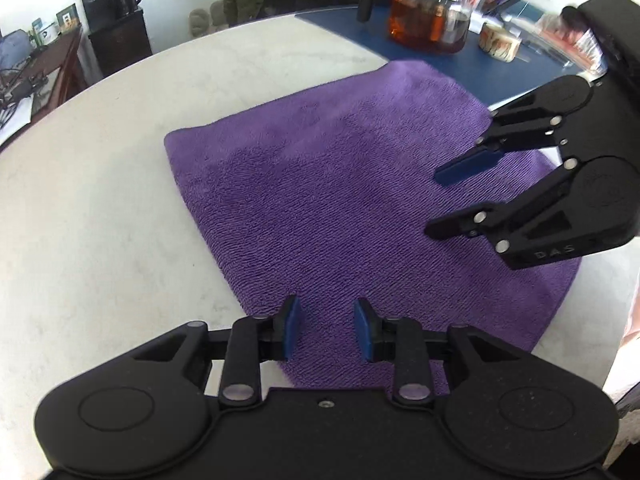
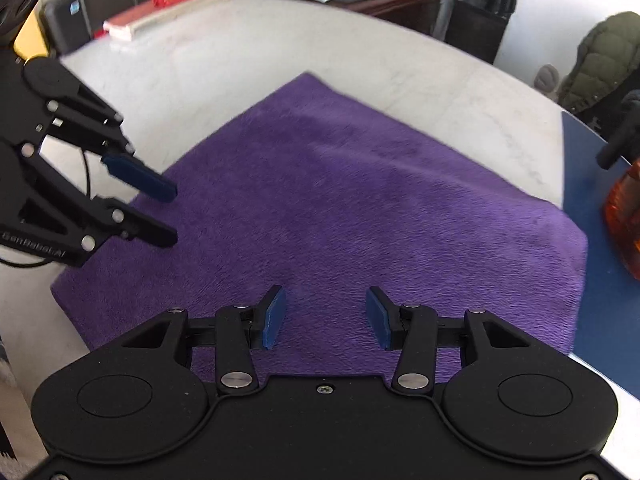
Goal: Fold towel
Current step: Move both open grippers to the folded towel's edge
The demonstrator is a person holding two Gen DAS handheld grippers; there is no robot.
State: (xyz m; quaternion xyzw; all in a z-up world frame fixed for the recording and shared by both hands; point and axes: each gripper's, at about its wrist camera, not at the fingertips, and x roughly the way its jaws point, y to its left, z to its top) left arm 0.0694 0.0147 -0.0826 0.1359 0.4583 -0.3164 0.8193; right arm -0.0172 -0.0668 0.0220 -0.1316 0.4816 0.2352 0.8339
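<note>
1. Left wrist view: the purple towel (image 1: 360, 200) lies flat on the pale table (image 1: 100, 200), just ahead of and under the left gripper (image 1: 327, 326), whose jaws stand apart with nothing between them.
2. Right wrist view: the right gripper (image 2: 326, 316) hangs over the towel's near edge, jaws spread and empty, no cloth pinched.
3. Both grippers sit over the same side of the towel, the left gripper toward one near corner, the right gripper toward the other.
4. The towel stretches away from both tools toward the glass teapot (image 1: 430, 16), so folding likely means lifting this near edge and carrying it across to the far one.
</note>
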